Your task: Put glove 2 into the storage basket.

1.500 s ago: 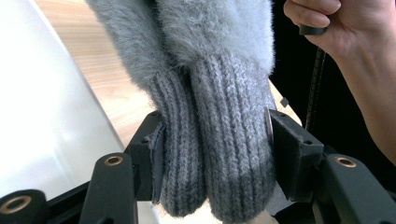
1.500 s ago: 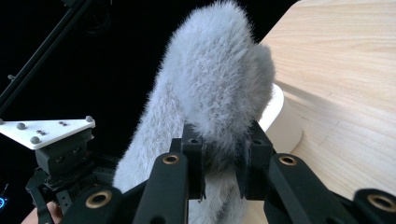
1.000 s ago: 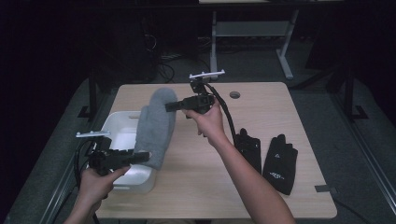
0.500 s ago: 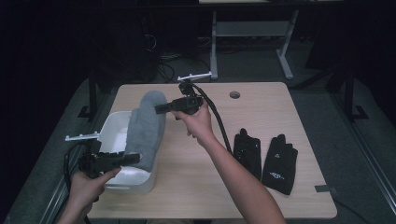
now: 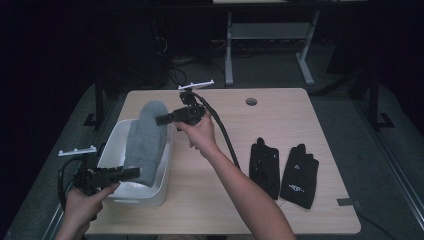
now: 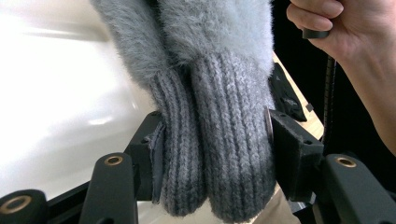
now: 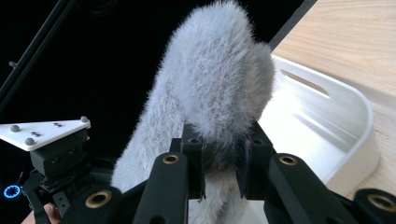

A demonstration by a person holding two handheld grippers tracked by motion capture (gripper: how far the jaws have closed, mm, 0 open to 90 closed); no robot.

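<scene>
Over the white bin: a pair of grey fuzzy mittens [image 5: 146, 140] hangs stretched between the two claws, its lower part already inside the bin's walls.
Left claw [image 5: 131, 172]: closed on the ribbed knit cuffs [image 6: 219, 154], both cuffs pinched side by side between the pads, at the bin's near end.
Right claw [image 5: 163, 119]: clamped on the fluffy fingertip end [image 7: 219, 93], held above the bin's far end.
Step in hand: by my judgement, laying the mittens down into the bin.
Doing it well: lower both ends together and keep the pair lined up with the bin's long side, so no fluff drapes over the rim; let go only once the weight rests on the floor of the bin.
White bin [image 5: 111, 145]: sits at the left edge of the worktop [image 5: 280, 120]; apart from the mittens I see nothing in it.
Black gloves [image 5: 282, 170]: two lie flat on the worktop, well apart from the bin, not in any container.
</scene>
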